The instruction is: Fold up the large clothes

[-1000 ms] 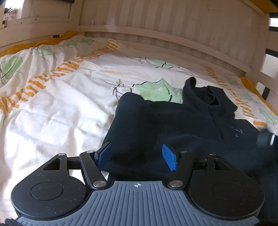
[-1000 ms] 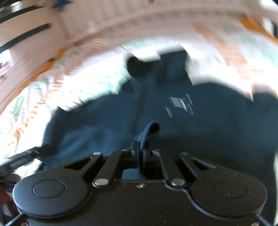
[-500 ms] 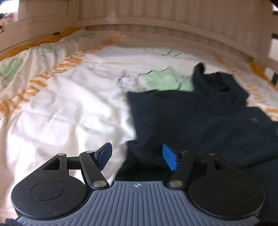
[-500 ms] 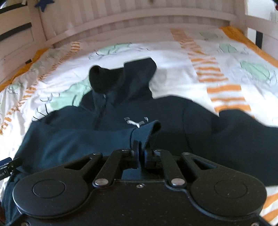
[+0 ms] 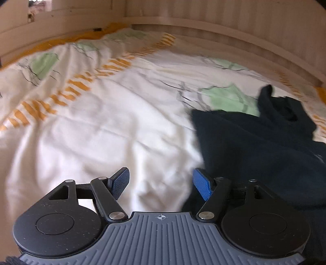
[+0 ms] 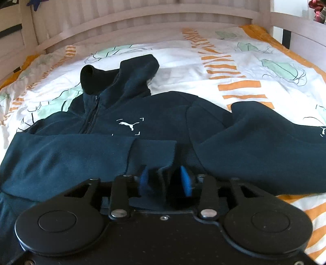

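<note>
A dark navy zip jacket [image 6: 163, 110] with a white chest logo lies face up on the patterned duvet [image 6: 234, 61], collar toward the headboard. Its left sleeve [image 6: 61, 155] is folded across the chest, and the cuff [image 6: 154, 150] lies between the fingers of my right gripper [image 6: 165, 179]. Those jaws are opening, with a gap showing beside the right pad. The other sleeve [image 6: 264, 142] spreads out to the right. In the left wrist view the jacket [image 5: 254, 146] sits at the right. My left gripper [image 5: 161, 183] hovers over bare duvet [image 5: 101, 132] beside the jacket's edge, jaws opening with nothing between them.
A pale wooden slatted headboard [image 6: 163, 22] and side rail [image 5: 51, 34] enclose the bed. White duvet with orange stripes and green shapes stretches to the left of the jacket. A wooden post [image 6: 262, 12] stands at the far right corner.
My right gripper's jaws have parted from the cuff they pinched, and the sleeve now rests across the jacket's chest. My left gripper has swung left, from over the jacket to over duvet.
</note>
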Demonstrator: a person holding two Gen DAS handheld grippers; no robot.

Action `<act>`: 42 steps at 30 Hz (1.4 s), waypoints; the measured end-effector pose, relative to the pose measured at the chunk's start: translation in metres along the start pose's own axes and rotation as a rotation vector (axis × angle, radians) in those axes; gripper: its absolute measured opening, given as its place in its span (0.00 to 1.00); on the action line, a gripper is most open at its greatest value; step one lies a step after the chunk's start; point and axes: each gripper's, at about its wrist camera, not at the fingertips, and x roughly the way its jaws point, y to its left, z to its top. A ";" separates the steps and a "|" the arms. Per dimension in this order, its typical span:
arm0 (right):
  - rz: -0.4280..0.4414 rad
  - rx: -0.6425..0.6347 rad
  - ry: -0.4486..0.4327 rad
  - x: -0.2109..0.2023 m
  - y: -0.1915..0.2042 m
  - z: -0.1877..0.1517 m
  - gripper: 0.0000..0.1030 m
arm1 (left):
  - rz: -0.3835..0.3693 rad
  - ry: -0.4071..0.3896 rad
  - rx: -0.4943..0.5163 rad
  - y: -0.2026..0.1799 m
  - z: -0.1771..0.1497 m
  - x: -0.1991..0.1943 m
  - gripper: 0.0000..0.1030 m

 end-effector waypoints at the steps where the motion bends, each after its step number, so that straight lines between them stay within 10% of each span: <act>1: 0.005 0.006 -0.002 0.000 -0.001 -0.001 0.47 | -0.006 0.009 -0.008 0.003 0.004 0.005 0.66; 18: 0.036 0.001 -0.023 0.000 -0.007 -0.010 0.56 | -0.031 0.147 0.277 0.004 -0.002 0.021 0.66; 22: 0.038 -0.007 -0.038 -0.006 -0.008 -0.011 0.86 | -0.030 0.095 0.232 0.006 0.004 0.002 0.66; 42: 0.113 0.131 0.019 -0.063 -0.041 -0.050 0.99 | -0.365 0.072 0.320 -0.131 -0.014 -0.058 1.00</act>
